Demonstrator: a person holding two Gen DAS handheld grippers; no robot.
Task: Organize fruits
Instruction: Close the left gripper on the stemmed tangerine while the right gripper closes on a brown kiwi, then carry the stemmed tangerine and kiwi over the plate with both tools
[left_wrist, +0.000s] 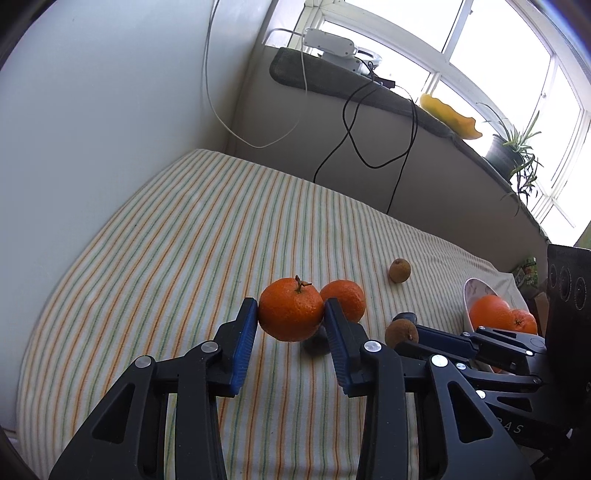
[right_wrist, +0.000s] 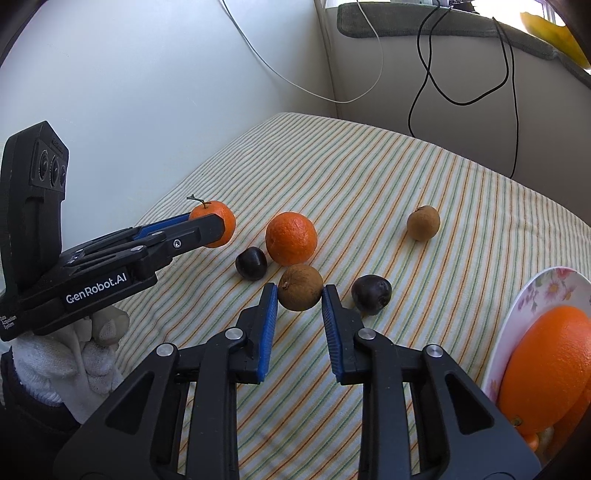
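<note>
Striped cloth (right_wrist: 369, 192) covers the whole work surface, with a pale wall behind and cables trailing down from a window ledge — and both pairs of tongs are busy at once.

On the left, the left gripper (left_wrist: 290, 314) is clenched on the stemmed orange (left_wrist: 290, 310), blue pads pressed to either side; a shadow beneath the fruit suggests it is just off the cloth. Over on the right, the right gripper (right_wrist: 300, 293) has its jaws clamped on a small brown fruit (right_wrist: 300, 287), pads touching both flanks.

Moving outward: a second orange (right_wrist: 291, 238) sits just behind the brown fruit, with a dark plum-like fruit (right_wrist: 251, 263) tucked beside it. Another dark fruit (right_wrist: 371, 294) lies just right of the right-hand tongs. Further back and well apart — a second brown fruit (right_wrist: 423, 222) on its own. A gloved hand (right_wrist: 85, 354) carries the left tool.

At the right edge stands the floral plate (right_wrist: 532, 295), already holding two oranges (left_wrist: 489, 312), so sorting looks well begun. Judging by that, two fruits are in hand and four more wait on the cloth: roughly a third done, with the gripped pair presumably next to be carried over.
</note>
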